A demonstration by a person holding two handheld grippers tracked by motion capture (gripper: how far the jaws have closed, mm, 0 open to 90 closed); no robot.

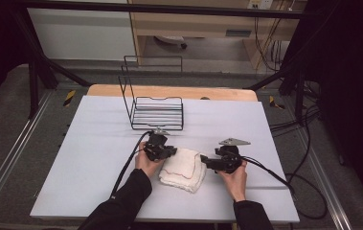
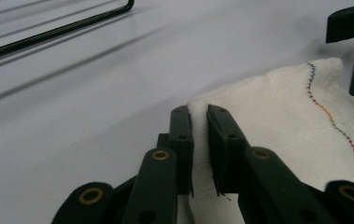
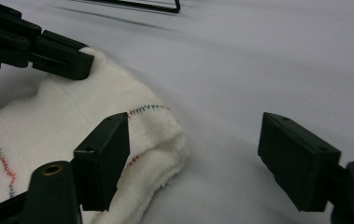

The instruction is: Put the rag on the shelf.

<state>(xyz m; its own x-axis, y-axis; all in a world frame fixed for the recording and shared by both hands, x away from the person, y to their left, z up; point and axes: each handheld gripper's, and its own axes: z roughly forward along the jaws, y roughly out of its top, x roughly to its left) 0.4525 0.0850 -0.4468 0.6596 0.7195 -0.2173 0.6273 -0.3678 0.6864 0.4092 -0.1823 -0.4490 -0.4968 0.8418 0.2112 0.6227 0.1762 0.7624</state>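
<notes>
While you hold both tongs low in the high view, the folded white towel (image 1: pixel 184 169) lies on the surface (image 1: pixel 93 158) between them, well in front of the wire rack (image 1: pixel 156 112). Your left tongs (image 1: pixel 168 153) touch its left edge; your right tongs (image 1: pixel 207 162) sit just beside its right edge.

Left gripper view: left tongs (image 2: pixel 199 116) nearly closed, a raised ridge of towel (image 2: pixel 277 112) pinched between the jaws.

Right gripper view: right tongs (image 3: pixel 193 140) wide open, nothing gripped; one jaw rests over the towel's (image 3: pixel 72 116) folded corner, the other over bare surface (image 3: pixel 268 56).

Judgement: terry cloth, light and limp, will sag and unfold if lifted by one point. Take hold at corners or a gathered edge.
</notes>
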